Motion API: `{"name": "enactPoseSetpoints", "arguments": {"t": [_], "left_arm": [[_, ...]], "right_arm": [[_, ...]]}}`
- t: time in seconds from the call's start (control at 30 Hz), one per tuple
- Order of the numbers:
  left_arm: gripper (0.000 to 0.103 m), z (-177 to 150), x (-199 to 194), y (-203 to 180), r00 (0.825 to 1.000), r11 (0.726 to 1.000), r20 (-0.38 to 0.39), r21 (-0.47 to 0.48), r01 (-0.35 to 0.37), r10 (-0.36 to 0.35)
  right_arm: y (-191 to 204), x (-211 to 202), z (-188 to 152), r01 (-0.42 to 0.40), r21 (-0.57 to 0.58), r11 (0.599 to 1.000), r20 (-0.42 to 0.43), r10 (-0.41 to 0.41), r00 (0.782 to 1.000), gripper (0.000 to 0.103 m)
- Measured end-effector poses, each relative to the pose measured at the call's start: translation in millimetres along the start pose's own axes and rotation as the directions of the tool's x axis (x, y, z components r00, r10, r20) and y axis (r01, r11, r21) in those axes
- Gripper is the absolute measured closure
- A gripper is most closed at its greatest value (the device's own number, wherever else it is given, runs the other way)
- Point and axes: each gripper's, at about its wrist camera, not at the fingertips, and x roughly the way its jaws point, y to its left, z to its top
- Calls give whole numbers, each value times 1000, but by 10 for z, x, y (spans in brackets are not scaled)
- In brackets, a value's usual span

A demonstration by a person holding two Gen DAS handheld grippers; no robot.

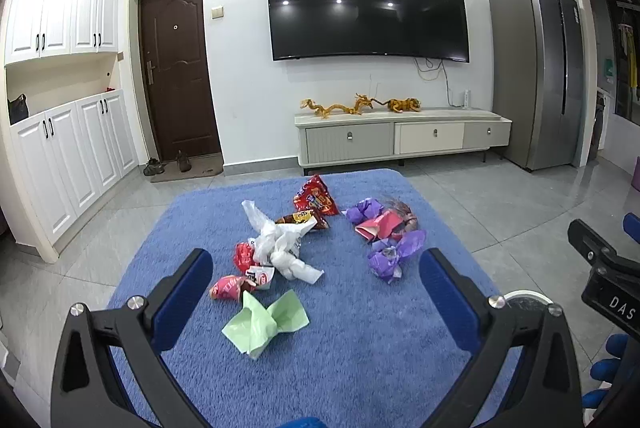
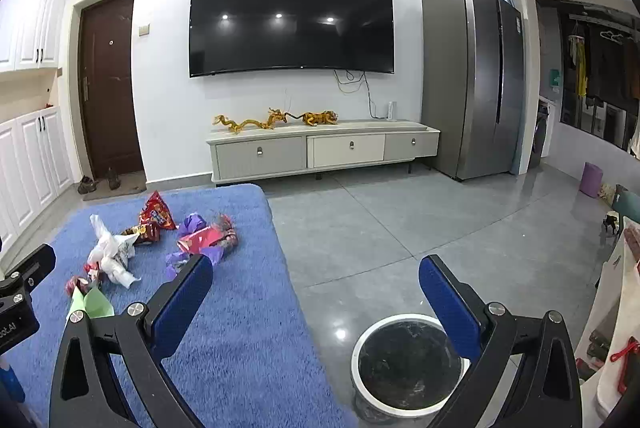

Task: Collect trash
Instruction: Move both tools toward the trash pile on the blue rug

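A living room with grey floor tiles, and on them a blue shaggy rug [image 1: 344,360] that carries all the litter. Nearest the left gripper [image 1: 316,292] lies a crumpled pale green paper [image 1: 266,324], between and just ahead of its fingers, which are spread wide with nothing in them. Beyond it sit a knotted white plastic bag [image 1: 280,248], small red and pink wrappers [image 1: 240,274] touching that bag, a red snack packet [image 1: 316,196] farther back, and to the right a cluster of purple and pink wrapping [image 1: 386,240].

All of this looks light, soft and easily crushed; the films are probably slippery, so pinching a raised fold or the bag's knot should hold better than a flat edge pressed into the pile.

The right gripper [image 2: 316,292] hangs over bare tile, fingers likewise spread and empty, with a white-rimmed bin with a dark liner [image 2: 408,360] just below it, beside the rug's right edge. Behind stand a wall television [image 1: 366,4], a low cabinet and a grey refrigerator [image 1: 536,68].
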Motion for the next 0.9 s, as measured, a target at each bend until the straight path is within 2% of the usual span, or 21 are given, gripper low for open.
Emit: {"name": "enactPoseSetpoints", "arguments": {"t": [0.2, 0.4, 0.7, 0.9], "left_arm": [[0, 31, 193, -81, 999, 999, -40, 34, 16, -15], [0, 78, 406, -204, 998, 996, -56, 75, 39, -35], [0, 49, 881, -191, 987, 993, -132, 51, 104, -97], [0, -34, 1135, -78, 979, 993, -172, 35, 115, -107]], "right_arm": [[-9, 204, -16, -39, 6, 999, -26, 39, 999, 0], [-19, 441, -19, -20, -10, 1000, -53, 20, 998, 0], [17, 902, -84, -3, -30, 1000, -152, -2, 988, 0], [190, 1156, -118, -36, -54, 998, -214, 23, 977, 0]]}}
